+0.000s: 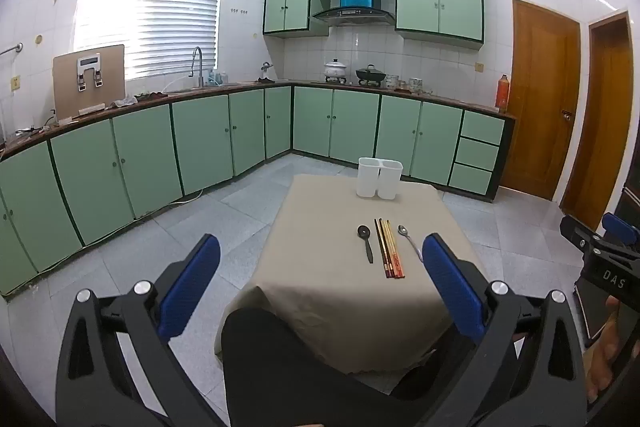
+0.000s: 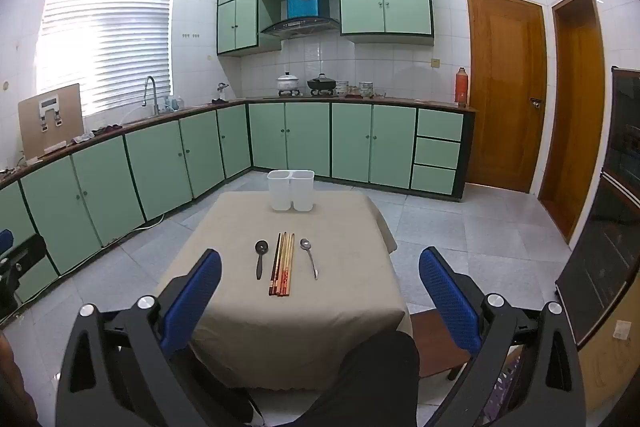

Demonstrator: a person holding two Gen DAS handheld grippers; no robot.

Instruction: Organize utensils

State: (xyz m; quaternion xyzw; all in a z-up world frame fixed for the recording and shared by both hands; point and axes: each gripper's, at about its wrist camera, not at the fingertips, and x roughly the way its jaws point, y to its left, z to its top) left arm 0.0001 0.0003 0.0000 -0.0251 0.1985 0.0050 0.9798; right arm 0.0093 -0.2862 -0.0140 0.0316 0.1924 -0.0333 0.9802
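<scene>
Silver spoon (image 1: 409,241) handle behind left hand-held gripper (image 1: 320,275)

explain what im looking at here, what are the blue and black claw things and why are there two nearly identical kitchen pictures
Those claws are hand-held grippers, one in each of a person's hands; there is no robot. Each carries a wide-angle camera looking along its two blue-padded fingers, hence two similar views. One picture looks out from the left gripper, the other from the right gripper. Both are open and hold nothing. Ahead is a small table under a beige cloth. On it lie a black plastic spoon, a bundle of wooden chopsticks and a shiny metal spoon, side by side. Behind them stands a white two-compartment plastic holder.
</scene>
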